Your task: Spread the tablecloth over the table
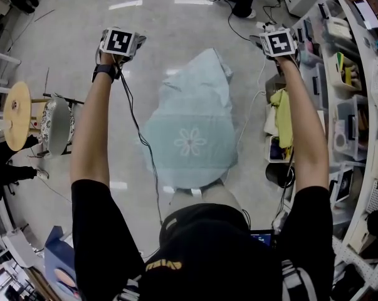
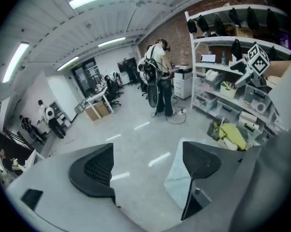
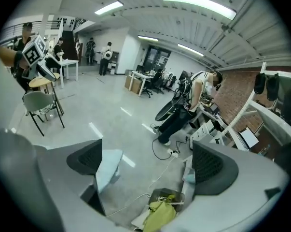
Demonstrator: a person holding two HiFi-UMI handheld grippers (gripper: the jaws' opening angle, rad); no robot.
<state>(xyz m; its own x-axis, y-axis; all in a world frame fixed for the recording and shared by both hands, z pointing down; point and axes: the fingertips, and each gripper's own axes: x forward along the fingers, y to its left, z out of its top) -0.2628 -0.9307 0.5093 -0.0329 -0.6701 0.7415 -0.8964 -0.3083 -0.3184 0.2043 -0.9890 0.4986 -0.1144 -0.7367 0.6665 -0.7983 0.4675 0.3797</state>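
Left gripper (image 2: 147, 167): jaws spread wide and empty. Only grey floor (image 2: 135, 134) shows in the gap.
Left gripper, position: held out at arm's length at the upper left of the head view, marker cube facing the camera, to the left of the cloth's far end and apart from it.
Right gripper (image 3: 150, 163): jaws spread wide and empty. Floor and a white cable (image 3: 157, 178) lie in the gap.
Right gripper, position: held out at the upper right of the head view, to the right of the cloth's far end and apart from it.
Left wrist: carries a dark watch (image 1: 106, 72). A black cable (image 1: 138, 137) hangs from the gripper past the cloth's left edge.
Tablecloth (image 1: 192, 127): pale blue-green with a white flower print, lying between the two arms and touched by neither gripper.
Tablecloth, lay: the near part lies flat with a rounded outline. The far part is bunched into a narrower, wrinkled peak.
Tablecloth, gripper views: one edge shows just beside the right-hand jaw in the left gripper view, and just beside the left-hand jaw in the right gripper view.
Table: covered by the cloth, so its top cannot be seen.
Left surroundings: a round wooden stool (image 1: 16, 115) and a chair (image 1: 57, 124), well apart from the cloth.
Right surroundings: white shelves (image 1: 358, 105) with a yellow-green rag (image 1: 281, 115) in front.
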